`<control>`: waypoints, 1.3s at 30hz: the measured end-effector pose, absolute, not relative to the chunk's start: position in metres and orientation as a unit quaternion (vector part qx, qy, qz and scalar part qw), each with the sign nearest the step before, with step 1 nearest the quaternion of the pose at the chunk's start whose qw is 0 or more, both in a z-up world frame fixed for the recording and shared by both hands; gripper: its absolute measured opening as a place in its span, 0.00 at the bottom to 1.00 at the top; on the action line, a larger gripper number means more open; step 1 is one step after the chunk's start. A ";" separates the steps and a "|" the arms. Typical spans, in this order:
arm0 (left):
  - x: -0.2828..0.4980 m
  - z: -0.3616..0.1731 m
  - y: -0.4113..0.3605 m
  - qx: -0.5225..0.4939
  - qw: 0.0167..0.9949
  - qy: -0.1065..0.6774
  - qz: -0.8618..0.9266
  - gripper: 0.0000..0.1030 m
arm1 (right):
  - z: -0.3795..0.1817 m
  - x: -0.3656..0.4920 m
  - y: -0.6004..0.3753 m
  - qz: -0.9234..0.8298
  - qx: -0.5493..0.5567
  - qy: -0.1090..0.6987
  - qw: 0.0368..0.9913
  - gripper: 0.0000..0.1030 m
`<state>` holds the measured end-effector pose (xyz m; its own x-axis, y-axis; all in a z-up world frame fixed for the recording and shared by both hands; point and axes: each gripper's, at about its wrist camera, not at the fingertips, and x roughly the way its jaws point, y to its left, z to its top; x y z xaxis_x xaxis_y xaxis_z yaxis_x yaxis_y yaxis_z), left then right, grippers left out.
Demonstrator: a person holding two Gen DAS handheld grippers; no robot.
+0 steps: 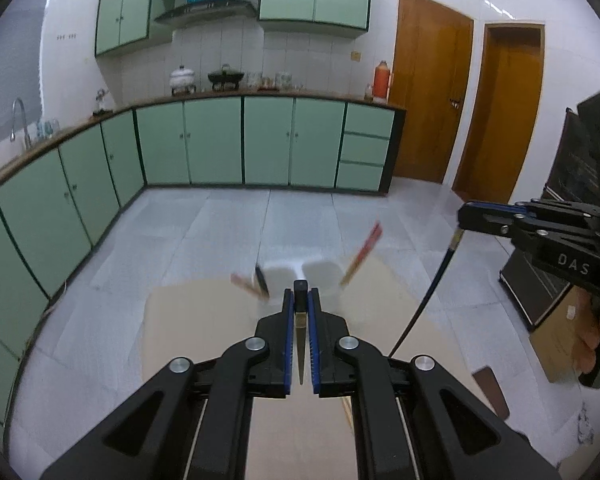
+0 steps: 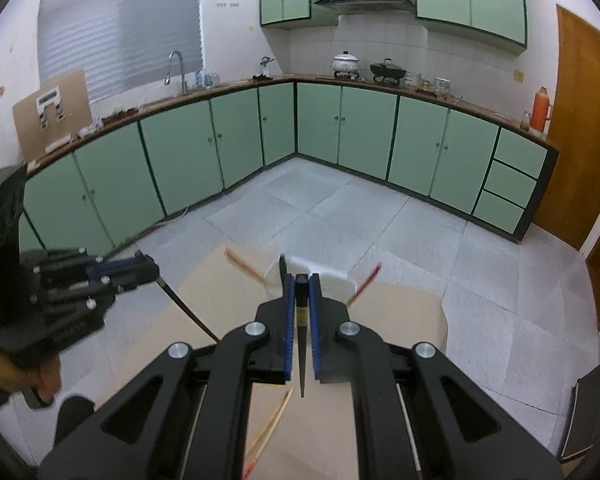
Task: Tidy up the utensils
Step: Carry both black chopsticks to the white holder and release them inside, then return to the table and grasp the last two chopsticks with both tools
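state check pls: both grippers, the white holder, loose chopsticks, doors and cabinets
left gripper: jaws shut on a dark chopstick
right gripper: jaws shut on a second dark chopstick
white holder: upright on the cardboard, red-tipped chopsticks leaning out of it
loose chopsticks: flat on the cardboard, not in the holder
left wooden door: closed
base cabinets: doors and drawers closed

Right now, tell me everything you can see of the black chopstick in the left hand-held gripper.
The black chopstick is a slim, dark, tapered stick with a squared black butt and a thin gold band below it. It looks lacquered or plastic. The left hand-held gripper is shut on it near the butt, its blue pads pressing both sides. In the right wrist view it slants down from the jaws over the tan cardboard sheet, its tip hidden behind the right hand-held gripper.
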<state>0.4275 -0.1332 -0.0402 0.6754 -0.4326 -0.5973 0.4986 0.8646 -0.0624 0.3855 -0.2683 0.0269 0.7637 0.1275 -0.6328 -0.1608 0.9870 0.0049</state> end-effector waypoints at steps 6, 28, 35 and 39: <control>0.477 -0.007 -0.159 0.054 0.928 0.284 -0.237 0.06 | 0.049 0.438 -0.276 0.066 0.001 0.330 0.942 0.06; 0.579 -0.108 -0.182 0.028 0.917 0.337 -0.212 0.07 | -0.056 0.535 -0.309 0.018 0.019 0.381 0.924 0.16; 0.519 -0.061 -0.135 0.037 0.939 0.272 -0.210 0.49 | -0.009 0.442 -0.322 0.034 0.026 0.282 0.959 0.23; 0.456 -0.061 -0.095 0.029 0.947 0.249 -0.203 0.67 | -0.035 0.340 -0.324 0.033 0.021 0.238 0.970 0.31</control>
